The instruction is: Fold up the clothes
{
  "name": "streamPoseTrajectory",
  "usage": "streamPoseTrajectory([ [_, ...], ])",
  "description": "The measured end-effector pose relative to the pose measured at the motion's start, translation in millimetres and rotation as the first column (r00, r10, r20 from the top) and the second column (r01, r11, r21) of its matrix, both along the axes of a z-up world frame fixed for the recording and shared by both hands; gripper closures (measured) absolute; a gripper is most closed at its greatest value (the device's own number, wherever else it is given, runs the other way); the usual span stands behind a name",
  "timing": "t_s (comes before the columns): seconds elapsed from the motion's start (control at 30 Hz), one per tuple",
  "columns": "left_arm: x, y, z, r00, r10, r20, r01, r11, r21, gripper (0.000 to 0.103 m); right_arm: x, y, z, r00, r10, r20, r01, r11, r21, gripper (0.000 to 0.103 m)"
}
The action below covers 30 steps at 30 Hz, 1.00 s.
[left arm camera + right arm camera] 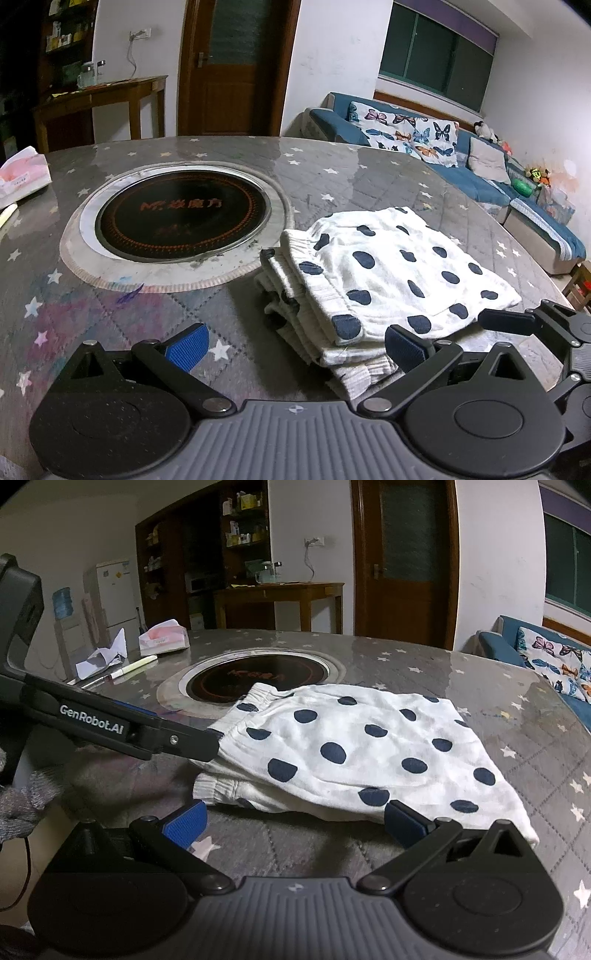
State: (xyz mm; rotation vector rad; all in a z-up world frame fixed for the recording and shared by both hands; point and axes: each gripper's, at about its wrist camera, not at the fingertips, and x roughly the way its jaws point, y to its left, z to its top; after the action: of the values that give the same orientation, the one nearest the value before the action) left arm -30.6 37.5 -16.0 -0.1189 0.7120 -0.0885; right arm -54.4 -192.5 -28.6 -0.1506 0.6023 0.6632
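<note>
Left gripper (297, 345): fingers spread wide, empty; blue pads low over desk (110, 306).
Right gripper (295, 821): fingers apart too, holding nothing.
Clothes (373, 280): folded white garment w/ dark blue spots, flat on desk; near edge lay between left fingers, just ahead of them. In right view, hem sat btwn right fingers, its right pad touching cloth edge.
Cooktop (183, 218): round black inset, just beyond clothes to the left.
Tissue pack (164, 638): far desk edge.
Sofa (480, 177): behind desk, butterfly cushions.

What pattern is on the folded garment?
White with dark navy spots on the folded garment; clearest in the right wrist view.
</note>
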Motion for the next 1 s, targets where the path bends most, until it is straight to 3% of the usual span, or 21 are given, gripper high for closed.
streamPoseTrajectory([
  [0.47,-1,-1,-1,1.0,0.006,-0.003,-0.006,1.0,0.002,0.0,1,1,2,0.999,0.015,0.049,-0.012,0.998,-0.064,0.0],
  [0.73,3,-2,1,1.0,0.008,-0.001,-0.008,1.0,0.003,0.0,9,5,7,0.998,0.023,0.06,-0.02,0.999,-0.046,0.001],
  [1.0,8,4,-1,1.0,0.027,-0.009,-0.027,1.0,0.001,0.0,31,9,-8,0.998,0.038,-0.057,-0.038,0.999,-0.01,0.0],
])
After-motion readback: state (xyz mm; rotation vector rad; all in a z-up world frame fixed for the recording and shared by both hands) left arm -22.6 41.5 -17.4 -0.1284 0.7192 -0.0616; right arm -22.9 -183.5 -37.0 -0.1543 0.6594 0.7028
